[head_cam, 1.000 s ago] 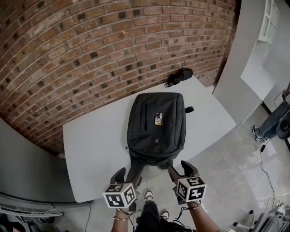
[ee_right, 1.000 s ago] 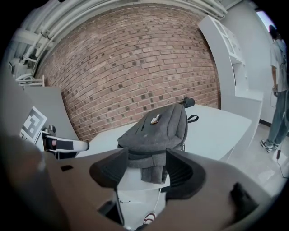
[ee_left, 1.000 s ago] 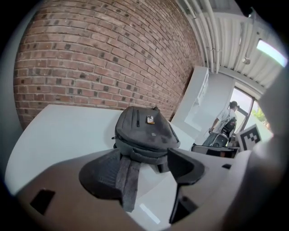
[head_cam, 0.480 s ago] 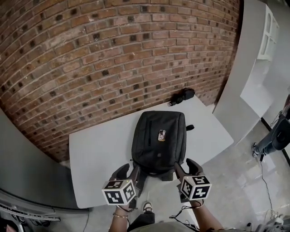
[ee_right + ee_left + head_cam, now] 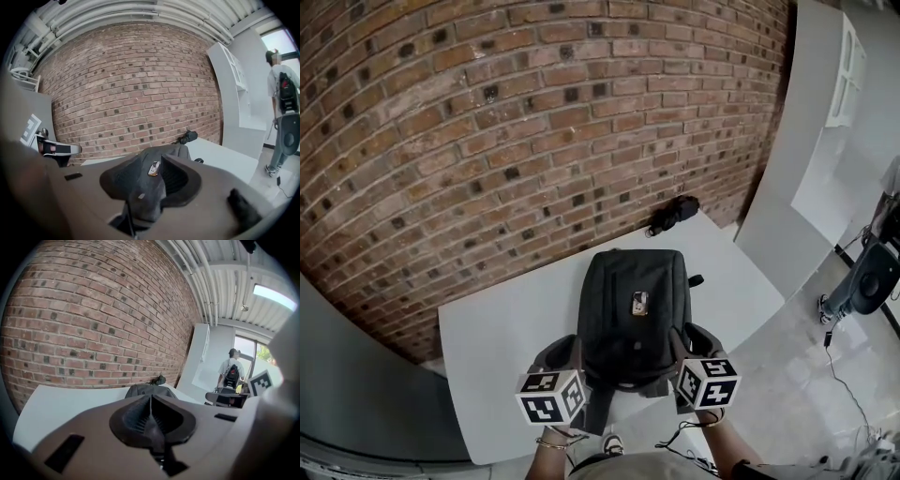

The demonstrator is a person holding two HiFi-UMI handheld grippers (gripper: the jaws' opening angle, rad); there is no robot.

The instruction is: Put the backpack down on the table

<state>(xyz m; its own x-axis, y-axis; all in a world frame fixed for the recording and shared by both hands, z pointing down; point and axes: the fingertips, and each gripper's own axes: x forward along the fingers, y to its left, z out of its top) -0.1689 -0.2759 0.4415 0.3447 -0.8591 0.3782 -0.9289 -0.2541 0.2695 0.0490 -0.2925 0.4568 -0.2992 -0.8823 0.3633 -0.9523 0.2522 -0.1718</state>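
The backpack (image 5: 633, 319) lay flat on the white table (image 5: 506, 347), face up, with its small metal badge (image 5: 639, 301) near the middle. Its bottom end sat at the table's near edge, and a strap (image 5: 602, 412) hung over that edge at 6 o'clock.

The left gripper (image 5: 565, 347) hovered at the pack's 7 o'clock. In the left gripper view its pads met, so it was closed with nothing held between them. The right gripper (image 5: 692, 335) sat at 5 o'clock with its jaws closing. In the right gripper view the pack's near end showed in the gap between those jaws, badge and all. It seemed to lie beyond the pads rather than be pinched by them, so I judged that neither tool gripped the pack.

A small dark object (image 5: 675, 214) rested at the pack's 1 o'clock, on the far corner of the table, well apart from it and close to the brick wall (image 5: 534, 141). A person (image 5: 281, 93) stood on the floor well off at 3 o'clock.

By this lie of things the put-down itself looked complete, since the pack rested on the tabletop with its weight off both tools. What remained, as I read it, was only to draw both grippers back toward 6 o'clock. That called for care that the hanging strap did not catch on a jaw and drag the pack off the near edge.
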